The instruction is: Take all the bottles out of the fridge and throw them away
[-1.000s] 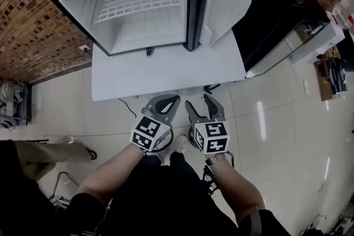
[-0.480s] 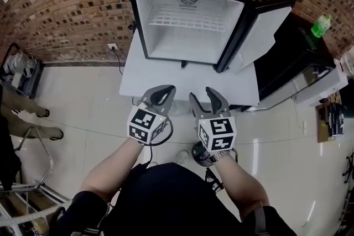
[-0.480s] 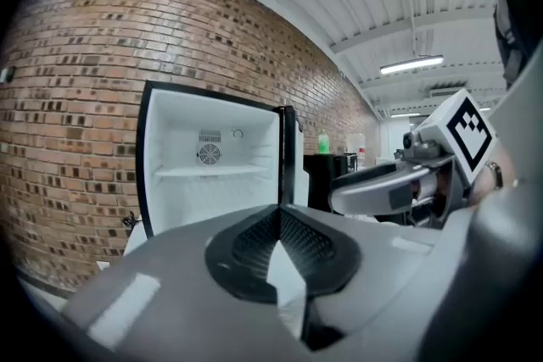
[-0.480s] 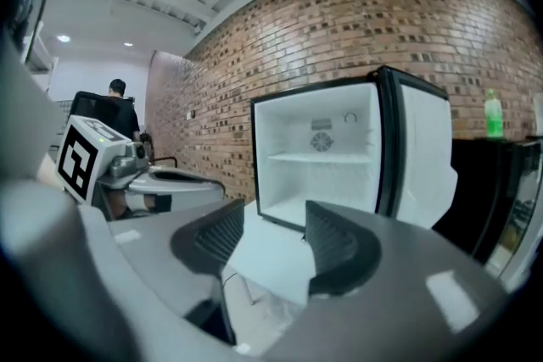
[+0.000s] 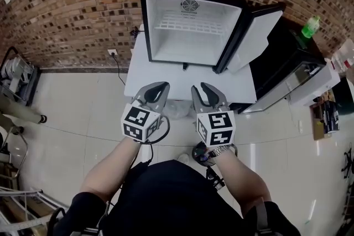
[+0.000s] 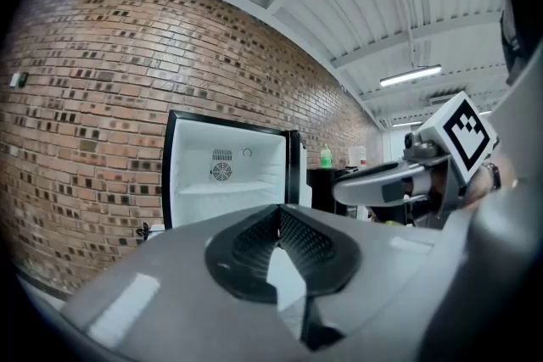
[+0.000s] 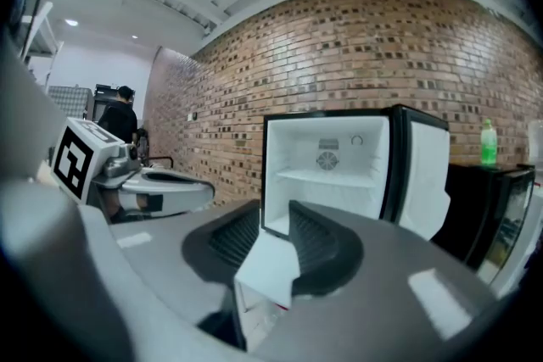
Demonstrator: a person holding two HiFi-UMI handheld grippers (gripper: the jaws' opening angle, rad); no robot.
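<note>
The small black fridge [image 5: 191, 30] stands with its door swung open to the right. Its white inside holds only a wire shelf, and I see no bottle in it [image 6: 225, 178] [image 7: 327, 161]. A green bottle [image 5: 310, 26] [image 7: 488, 143] stands on the black cabinet to the right of the fridge. Both grippers hover side by side in front of the fridge, short of the white table. My left gripper [image 5: 156, 88] [image 6: 277, 214] has its tips together and holds nothing. My right gripper [image 5: 202, 88] [image 7: 276, 216] is closing, with a narrow gap left and nothing between the pads.
The fridge sits on a low white table [image 5: 144, 83]. A black cabinet [image 5: 282, 58] flanks it on the right, a brick wall [image 5: 72, 3] runs behind, and a cart [image 5: 16, 77] stands far left. A person [image 7: 123, 114] stands far off.
The fridge now sits nearer the middle of the head view. Both grippers are a little higher and closer to the table. The right jaws have narrowed.
</note>
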